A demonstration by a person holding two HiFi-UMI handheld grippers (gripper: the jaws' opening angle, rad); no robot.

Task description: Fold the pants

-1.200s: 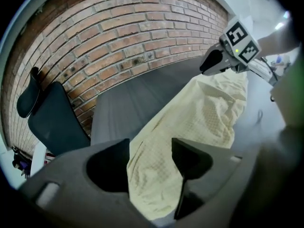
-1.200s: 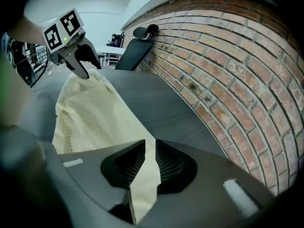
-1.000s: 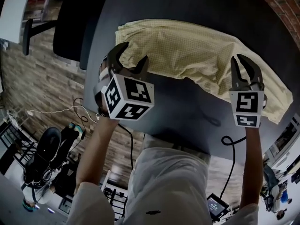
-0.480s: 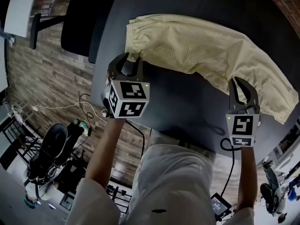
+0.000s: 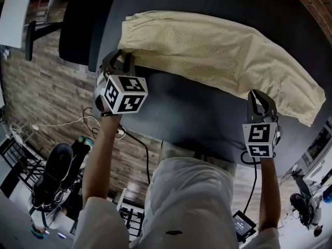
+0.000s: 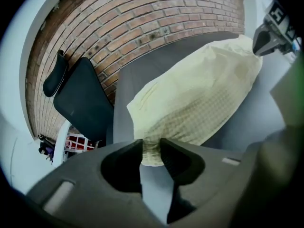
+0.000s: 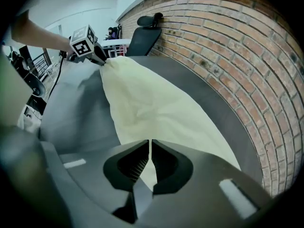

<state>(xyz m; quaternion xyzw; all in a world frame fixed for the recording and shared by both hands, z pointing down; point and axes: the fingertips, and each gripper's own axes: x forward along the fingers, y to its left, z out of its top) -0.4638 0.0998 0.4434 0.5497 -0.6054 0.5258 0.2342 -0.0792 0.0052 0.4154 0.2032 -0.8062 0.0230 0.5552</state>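
Note:
Pale yellow pants (image 5: pixel 218 45) lie stretched across the dark table (image 5: pixel 197 110), waist at the left. My left gripper (image 5: pixel 120 60) is at the near waist corner. In the left gripper view its jaws (image 6: pixel 151 148) have just been closing and now pinch a bunch of that fabric (image 6: pixel 199 94). My right gripper (image 5: pixel 259 96) is at the near edge of the leg end. In the right gripper view its jaws (image 7: pixel 150 144) have just been closing to a thin slit with the cloth (image 7: pixel 152 103) in it.
A black office chair (image 5: pixel 78 30) stands off the table's left end. A brick wall (image 7: pixel 228 56) runs along the table's far side. Cables (image 5: pixel 93 121) lie on the wood floor below the near edge, where the person stands.
The left jaws, wide open a second ago, have moved to the waist corner and closed on it. The right jaws have narrowed on the leg's near edge. Both hands have come nearer the table's front.

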